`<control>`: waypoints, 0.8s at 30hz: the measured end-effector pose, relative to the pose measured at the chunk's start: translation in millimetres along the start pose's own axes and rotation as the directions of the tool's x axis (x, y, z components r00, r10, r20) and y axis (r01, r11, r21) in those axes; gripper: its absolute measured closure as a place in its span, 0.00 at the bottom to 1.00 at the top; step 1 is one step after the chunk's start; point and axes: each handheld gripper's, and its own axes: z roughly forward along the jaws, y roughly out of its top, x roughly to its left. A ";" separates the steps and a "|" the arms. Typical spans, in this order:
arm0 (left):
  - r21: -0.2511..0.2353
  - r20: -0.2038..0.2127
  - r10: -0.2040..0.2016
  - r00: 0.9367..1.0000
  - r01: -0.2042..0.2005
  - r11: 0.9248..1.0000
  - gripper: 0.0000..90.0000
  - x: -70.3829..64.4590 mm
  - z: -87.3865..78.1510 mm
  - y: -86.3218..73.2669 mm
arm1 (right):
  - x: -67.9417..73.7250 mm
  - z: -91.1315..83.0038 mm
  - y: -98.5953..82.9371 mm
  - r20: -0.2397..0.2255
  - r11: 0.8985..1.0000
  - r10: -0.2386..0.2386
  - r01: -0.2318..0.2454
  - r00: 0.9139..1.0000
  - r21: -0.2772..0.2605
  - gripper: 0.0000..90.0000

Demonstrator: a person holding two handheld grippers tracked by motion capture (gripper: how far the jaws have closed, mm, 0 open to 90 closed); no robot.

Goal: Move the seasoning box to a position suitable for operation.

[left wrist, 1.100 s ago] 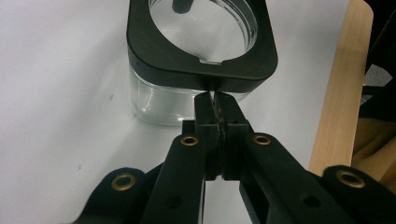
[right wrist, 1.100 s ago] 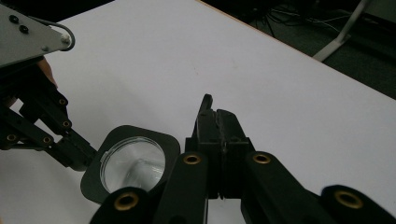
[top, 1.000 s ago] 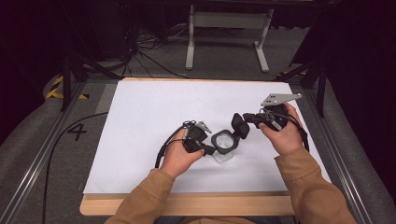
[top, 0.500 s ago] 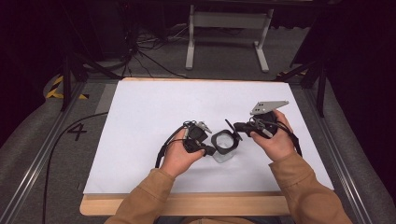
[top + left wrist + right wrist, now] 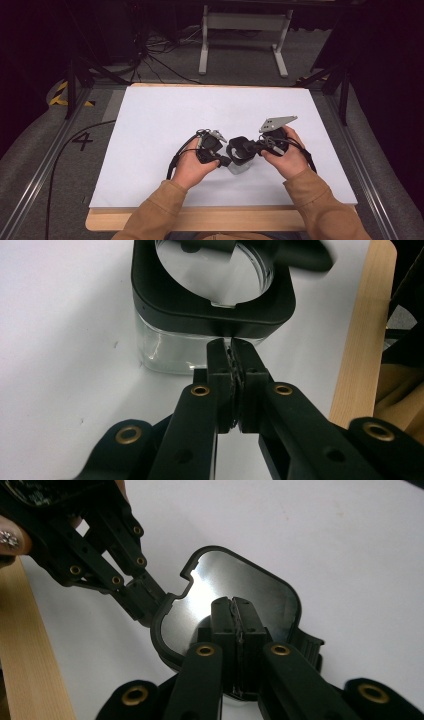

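Since 1 s ago the right claw [image 5: 248, 148] swung in w/ the black lid [image 5: 235, 605], pinched, over the clear jar [image 5: 200, 325] mid-bench [image 5: 150, 125], left claw [image 5: 231, 356] clamped on its rim.

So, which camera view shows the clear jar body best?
The left gripper view: the jar shows its clear glass wall under the black collar. The high view shows it small between the tools. The right gripper view shows the lid instead.

A grey metal stand [image 5: 244, 35] and cables [image 5: 150, 55] lie beyond the table [image 5: 150, 115].
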 end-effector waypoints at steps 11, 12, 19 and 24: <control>-0.006 0.004 -0.001 1.000 0.001 1.000 0.97 0.8 -4.9 -0.3 | 2.2 3.0 -5.3 -0.003 1.000 -0.006 0.006 1.000 0.000 1.00; -0.005 -0.001 0.002 1.000 -0.002 1.000 0.97 1.6 -7.9 -0.2 | 1.8 -0.7 -5.4 0.003 1.000 -0.005 0.005 1.000 -0.009 1.00; -0.071 -0.071 -0.041 0.997 0.036 0.997 0.96 25.3 -34.5 2.5 | -8.8 -29.9 -21.6 0.048 0.996 0.067 -0.063 0.997 -0.066 1.00; -0.089 -0.083 -0.095 0.992 0.087 0.992 0.98 46.9 -32.6 1.8 | -11.2 -38.7 -38.9 0.062 0.993 0.108 -0.104 0.992 -0.063 1.00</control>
